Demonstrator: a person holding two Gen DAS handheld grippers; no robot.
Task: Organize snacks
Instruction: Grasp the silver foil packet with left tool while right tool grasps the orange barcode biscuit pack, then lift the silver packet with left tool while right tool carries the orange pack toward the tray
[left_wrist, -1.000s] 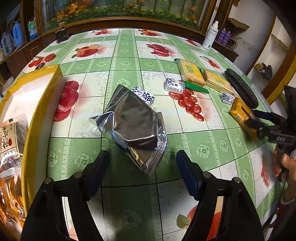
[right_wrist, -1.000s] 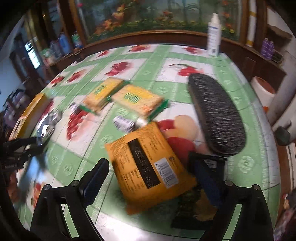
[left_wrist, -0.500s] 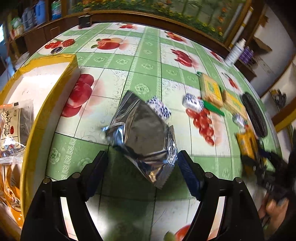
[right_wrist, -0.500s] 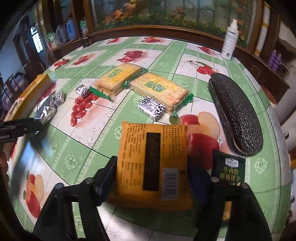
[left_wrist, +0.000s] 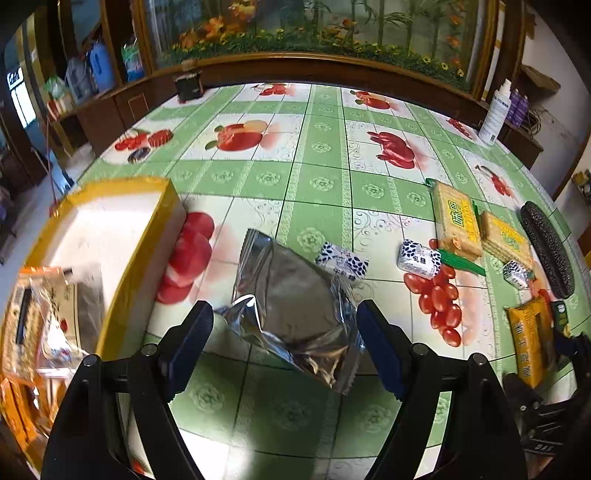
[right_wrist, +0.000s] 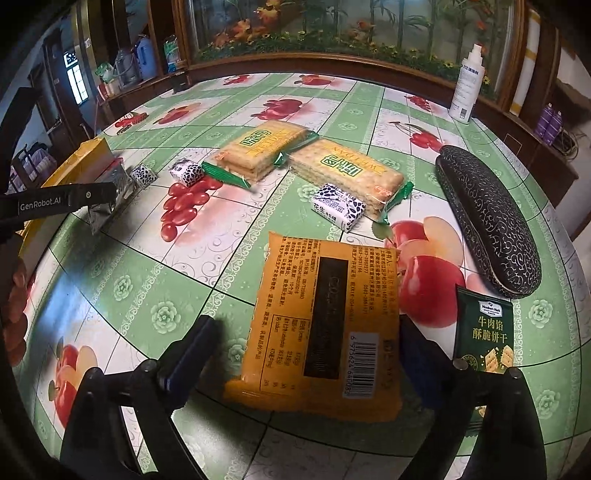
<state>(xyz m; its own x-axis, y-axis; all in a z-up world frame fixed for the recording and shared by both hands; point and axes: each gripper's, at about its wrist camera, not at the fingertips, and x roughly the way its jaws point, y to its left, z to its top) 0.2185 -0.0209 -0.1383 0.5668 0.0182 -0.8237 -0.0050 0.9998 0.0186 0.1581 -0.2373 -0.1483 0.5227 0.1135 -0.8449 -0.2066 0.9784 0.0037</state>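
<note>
A: Looked over the left tool (left_wrist: 284, 314)?

B: Did. Found it spread, jaws just then opening wider, pressing on nothing. Saw the silver pouch (left_wrist: 295, 302) lying crumpled on the tabletop (left_wrist: 325, 184) between the two fingers, its far half reaching out past the tips.

A: Spotted anything to that tool's left?

B: Noted the yellow box (left_wrist: 147, 251) there, near the left finger, open on top, with bagged snacks (left_wrist: 48, 314) inside at its near end. Caught a small patterned sweet (left_wrist: 341, 260) just beyond the pouch, at its far right edge; could not tell whether touching or tucked under.

A: And checked the right tool (right_wrist: 306, 328)?

B: Found it spread too, jaws just then opening wider. Saw the orange packet (right_wrist: 325, 314) flat on the tabletop between the fingers, printed back up, barcode towards the right finger. Made out a clear gap at the left finger; could not tell whether the right finger touched the packet's edge.

A: Saw more around it?

B: Marked a dark green packet (right_wrist: 484, 332) just right of that tool and a black case (right_wrist: 487, 218) beyond. Counted two cracker packs (right_wrist: 258, 147) side by side well ahead of the tips, with a wrapped sweet (right_wrist: 338, 208) between them and the orange packet.
</note>
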